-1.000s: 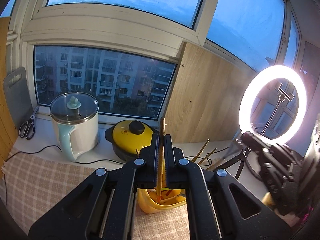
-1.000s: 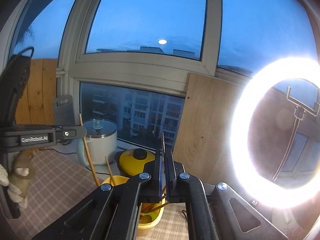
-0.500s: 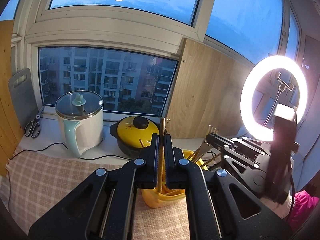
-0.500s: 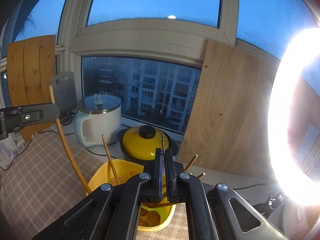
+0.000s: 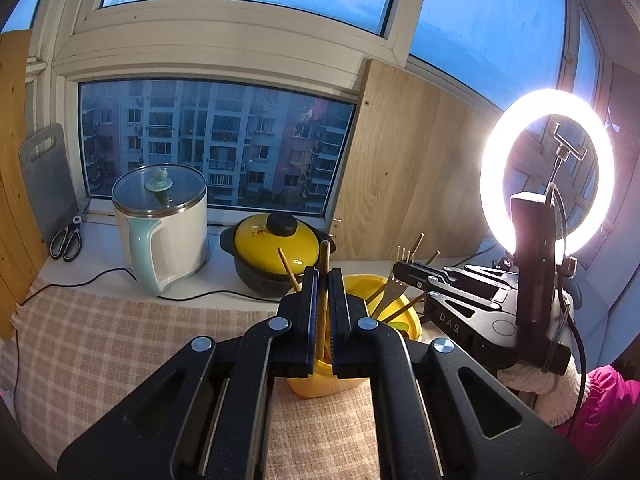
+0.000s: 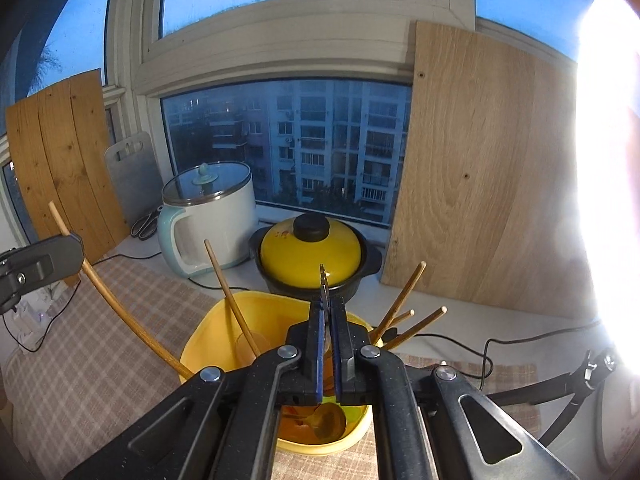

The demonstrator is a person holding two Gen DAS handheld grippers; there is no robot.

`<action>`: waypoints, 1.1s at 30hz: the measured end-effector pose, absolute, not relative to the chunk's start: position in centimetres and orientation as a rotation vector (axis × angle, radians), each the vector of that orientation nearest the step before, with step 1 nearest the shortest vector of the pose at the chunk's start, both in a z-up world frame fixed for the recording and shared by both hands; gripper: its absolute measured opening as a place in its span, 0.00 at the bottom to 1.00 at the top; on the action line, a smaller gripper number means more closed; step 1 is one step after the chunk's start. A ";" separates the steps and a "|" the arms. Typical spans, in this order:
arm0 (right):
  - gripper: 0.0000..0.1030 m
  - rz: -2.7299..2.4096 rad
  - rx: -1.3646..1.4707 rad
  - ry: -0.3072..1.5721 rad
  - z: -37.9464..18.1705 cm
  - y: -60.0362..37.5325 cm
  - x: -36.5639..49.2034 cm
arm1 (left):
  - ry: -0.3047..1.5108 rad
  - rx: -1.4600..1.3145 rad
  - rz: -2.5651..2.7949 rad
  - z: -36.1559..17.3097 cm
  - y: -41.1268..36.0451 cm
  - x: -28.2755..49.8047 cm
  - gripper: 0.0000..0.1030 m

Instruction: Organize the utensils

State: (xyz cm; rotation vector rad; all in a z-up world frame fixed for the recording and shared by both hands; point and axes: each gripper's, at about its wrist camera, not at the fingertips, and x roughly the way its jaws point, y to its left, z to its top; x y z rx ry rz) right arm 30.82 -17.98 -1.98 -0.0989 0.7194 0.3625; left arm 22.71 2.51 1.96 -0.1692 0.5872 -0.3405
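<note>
My left gripper (image 5: 323,280) is shut on a long wooden utensil handle (image 5: 325,256) that stands upright, its lower end inside the yellow tub (image 5: 412,322). In the right wrist view that handle (image 6: 116,304) curves from the left gripper (image 6: 60,254) down into the tub (image 6: 200,344). My right gripper (image 6: 328,312) is shut on a thin gold fork (image 6: 323,280), seen edge-on over the tub. From the left view the fork (image 5: 394,294) has its tines up and the right gripper (image 5: 400,270) is above the tub's right rim. Several wooden sticks (image 6: 404,300) lean in the tub.
A white electric pot (image 5: 160,236) and a yellow-lidded casserole (image 5: 272,240) stand on the sill behind the tub. Scissors (image 5: 66,236) and a grey board (image 5: 48,176) are at far left. A lit ring light (image 5: 548,172) is on the right. A checked cloth (image 5: 100,340) covers the table.
My right gripper has come down and tipped forward with the fork, from beside the ring light to over the tub. The left gripper has eased slightly closer to the tub, still holding the handle.
</note>
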 end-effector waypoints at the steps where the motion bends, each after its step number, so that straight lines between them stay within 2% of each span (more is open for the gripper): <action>1: 0.02 0.363 -0.092 0.720 -2.0 -18.1 30.8 | 0.590 -0.171 -0.342 1.9 2.5 22.6 0.03; 11: 0.16 0.369 -0.069 0.688 -0.9 -18.6 29.9 | 0.585 -0.164 -0.345 2.2 2.3 21.9 0.03; 27: 0.22 0.373 -0.027 0.676 0.1 -20.5 27.0 | 0.577 -0.150 -0.324 2.6 2.5 19.9 0.03; 28: 0.22 0.373 -0.025 0.677 0.1 -20.6 26.9 | 0.577 -0.148 -0.323 2.6 2.4 19.8 0.04; 30: 0.23 0.371 -0.025 0.678 0.1 -20.8 26.6 | 0.576 -0.147 -0.322 2.7 2.4 19.6 0.20; 33: 0.26 0.369 -0.028 0.678 0.2 -21.0 26.2 | 0.567 -0.143 -0.320 2.9 2.4 19.1 0.25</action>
